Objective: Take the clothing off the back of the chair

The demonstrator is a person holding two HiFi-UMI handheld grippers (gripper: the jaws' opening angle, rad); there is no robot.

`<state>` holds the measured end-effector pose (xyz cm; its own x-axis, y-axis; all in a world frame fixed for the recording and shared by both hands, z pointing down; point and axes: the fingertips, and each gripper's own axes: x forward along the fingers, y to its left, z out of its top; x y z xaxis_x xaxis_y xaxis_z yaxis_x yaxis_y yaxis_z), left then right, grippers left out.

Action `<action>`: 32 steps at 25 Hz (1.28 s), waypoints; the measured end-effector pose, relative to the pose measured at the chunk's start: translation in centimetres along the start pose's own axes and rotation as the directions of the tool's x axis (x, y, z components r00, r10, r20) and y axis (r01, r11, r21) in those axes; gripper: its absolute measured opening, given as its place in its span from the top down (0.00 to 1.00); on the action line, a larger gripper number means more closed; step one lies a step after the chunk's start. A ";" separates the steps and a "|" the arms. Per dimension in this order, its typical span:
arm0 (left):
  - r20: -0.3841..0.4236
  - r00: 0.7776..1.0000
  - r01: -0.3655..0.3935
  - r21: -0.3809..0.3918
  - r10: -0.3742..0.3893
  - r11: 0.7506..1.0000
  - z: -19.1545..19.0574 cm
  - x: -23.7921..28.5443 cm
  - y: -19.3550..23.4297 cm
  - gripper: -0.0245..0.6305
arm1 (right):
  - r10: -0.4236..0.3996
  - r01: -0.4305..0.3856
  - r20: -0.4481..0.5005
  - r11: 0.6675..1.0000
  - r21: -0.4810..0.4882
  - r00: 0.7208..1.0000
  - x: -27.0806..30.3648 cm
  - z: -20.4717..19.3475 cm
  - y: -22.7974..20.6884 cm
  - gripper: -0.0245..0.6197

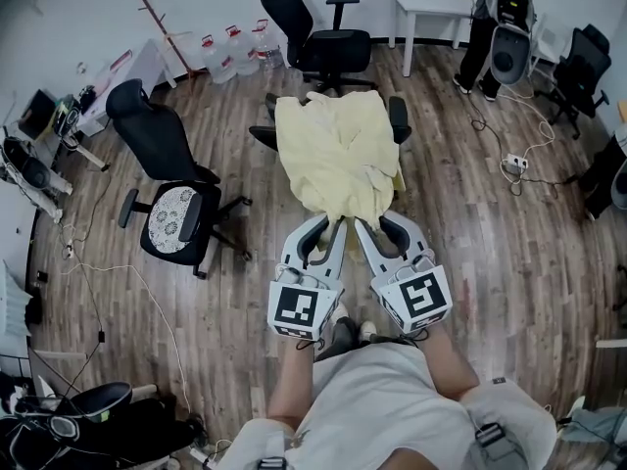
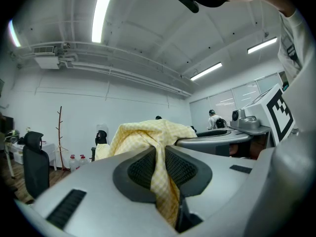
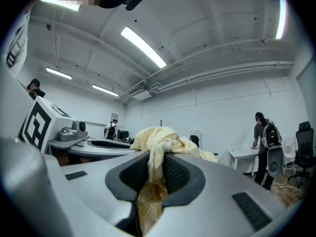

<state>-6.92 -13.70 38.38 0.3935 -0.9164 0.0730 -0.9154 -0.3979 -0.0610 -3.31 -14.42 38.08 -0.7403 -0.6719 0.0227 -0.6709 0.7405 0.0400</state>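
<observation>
A pale yellow checked garment (image 1: 335,157) lies spread over a black office chair (image 1: 398,118), hiding the chair's back and seat. Its near hem is bunched into two folds. My left gripper (image 1: 336,225) is shut on the left fold, and the yellow cloth (image 2: 159,168) runs down between its dark ribbed pads (image 2: 140,168). My right gripper (image 1: 361,225) is shut on the right fold, with cloth (image 3: 154,169) pinched between its pads (image 3: 175,172). Both grippers point level, side by side, at the garment's near edge.
A black chair with a patterned seat cushion (image 1: 174,218) stands to the left, another black chair (image 1: 318,37) behind. Water jugs (image 1: 235,52) line the back wall. A white table (image 1: 431,3) and a standing person (image 1: 482,27) are at the back right. Cables (image 1: 519,164) cross the wood floor.
</observation>
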 end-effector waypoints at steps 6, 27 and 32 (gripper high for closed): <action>0.005 1.000 -0.011 -0.002 0.011 1.000 0.2 -1.2 -1.4 0.85 | 0.013 -0.013 0.011 1.000 -0.003 1.000 -1.6 0.4 0.6 0.85; -0.011 1.000 0.003 -0.018 -0.003 1.000 0.6 -6.3 -4.8 0.85 | 0.019 -0.019 0.003 1.000 0.017 1.000 -6.5 0.9 4.3 0.85; -0.001 1.000 0.027 -0.027 -0.027 0.999 0.3 -7.7 -4.9 0.85 | -0.003 0.004 -0.003 1.000 0.013 1.000 -7.0 0.7 5.6 0.85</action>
<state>-5.42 -4.74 37.84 0.4177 -0.9054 0.0759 -0.9065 -0.4209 -0.0326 -1.91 -5.52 37.44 -0.7378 -0.6745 0.0256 -0.6740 0.7383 0.0268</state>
